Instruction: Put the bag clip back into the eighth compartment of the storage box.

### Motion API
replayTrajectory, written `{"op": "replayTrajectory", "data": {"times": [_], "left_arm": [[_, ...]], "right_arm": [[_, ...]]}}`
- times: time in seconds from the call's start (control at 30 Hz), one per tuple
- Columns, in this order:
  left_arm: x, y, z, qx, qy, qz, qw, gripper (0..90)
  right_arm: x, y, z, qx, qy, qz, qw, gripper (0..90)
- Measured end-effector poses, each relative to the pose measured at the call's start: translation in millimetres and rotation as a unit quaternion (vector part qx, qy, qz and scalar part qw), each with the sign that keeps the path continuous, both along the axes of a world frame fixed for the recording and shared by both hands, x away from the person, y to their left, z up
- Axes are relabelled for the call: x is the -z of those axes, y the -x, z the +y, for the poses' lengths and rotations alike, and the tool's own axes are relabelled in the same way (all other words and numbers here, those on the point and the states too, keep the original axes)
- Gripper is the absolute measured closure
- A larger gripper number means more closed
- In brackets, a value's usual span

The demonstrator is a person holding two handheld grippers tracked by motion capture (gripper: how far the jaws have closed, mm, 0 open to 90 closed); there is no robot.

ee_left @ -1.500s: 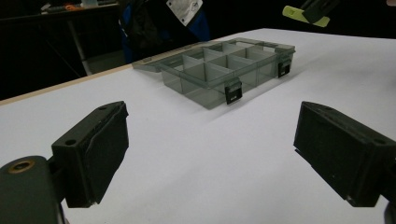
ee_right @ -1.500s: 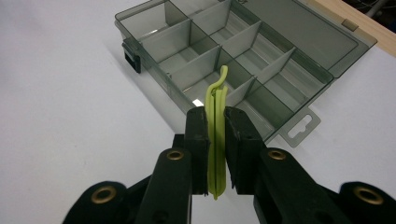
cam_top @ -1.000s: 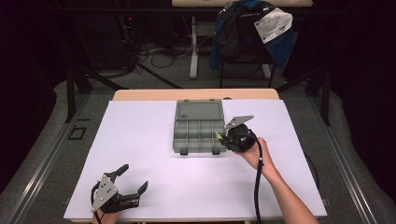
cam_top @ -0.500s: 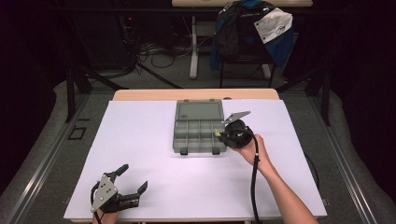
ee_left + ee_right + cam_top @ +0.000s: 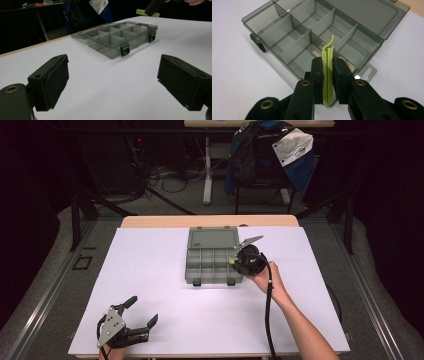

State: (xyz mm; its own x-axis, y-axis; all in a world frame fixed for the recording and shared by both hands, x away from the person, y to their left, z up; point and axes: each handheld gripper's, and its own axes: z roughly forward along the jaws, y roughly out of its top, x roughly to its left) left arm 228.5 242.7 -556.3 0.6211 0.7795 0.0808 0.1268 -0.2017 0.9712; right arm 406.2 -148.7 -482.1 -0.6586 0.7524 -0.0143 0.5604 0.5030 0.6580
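Note:
A grey see-through compartment box [image 5: 215,279] lies open at the table's middle back, its lid [image 5: 213,239] folded flat behind it. My right gripper [image 5: 233,262] hovers at the box's right front corner, shut on a thin yellow-green strip [image 5: 230,262]. In the right gripper view the strip [image 5: 327,53] stands upright between the jaws of my right gripper [image 5: 327,65], above the box's dividers [image 5: 294,47]. My left gripper [image 5: 142,310] rests open at the near left of the table. In the left gripper view, nothing lies between the jaws of my left gripper [image 5: 112,80]. The box [image 5: 110,51] lies beyond them, with the strip [image 5: 143,12] above it.
A white sheet [image 5: 150,270] covers the table, with a wooden edge [image 5: 165,221] showing at the back. Behind the table stands a chair with a blue jacket [image 5: 270,150], and cables lie on the floor [image 5: 160,175].
My right gripper has moved a little left and away from the person, closer to the box's right side, still holding the strip. The left gripper has stayed put.

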Motion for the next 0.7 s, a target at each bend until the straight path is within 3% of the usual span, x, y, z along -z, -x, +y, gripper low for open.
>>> {"op": "replayTrajectory", "data": {"times": [0.37, 0.4, 0.7], "left_arm": [[0.0, -0.2, -0.1, 0.001, -0.001, 0.001, 1.0000, 10.1], [0.1, -0.2, -0.2, 0.001, 0.000, 0.002, 1.0000, 10.1], [0.1, -0.4, -0.4, 0.002, 0.000, 0.001, 1.0000, 10.2]], "right_arm": [[5.4, -7.6, 1.4, 0.005, 0.016, 0.017, 0.9997, 79.9], [7.0, -7.9, 1.9, 0.007, 0.008, 0.014, 0.9998, 79.9], [11.0, -11.9, 3.5, 0.010, 0.015, 0.024, 0.9996, 79.8]]}}
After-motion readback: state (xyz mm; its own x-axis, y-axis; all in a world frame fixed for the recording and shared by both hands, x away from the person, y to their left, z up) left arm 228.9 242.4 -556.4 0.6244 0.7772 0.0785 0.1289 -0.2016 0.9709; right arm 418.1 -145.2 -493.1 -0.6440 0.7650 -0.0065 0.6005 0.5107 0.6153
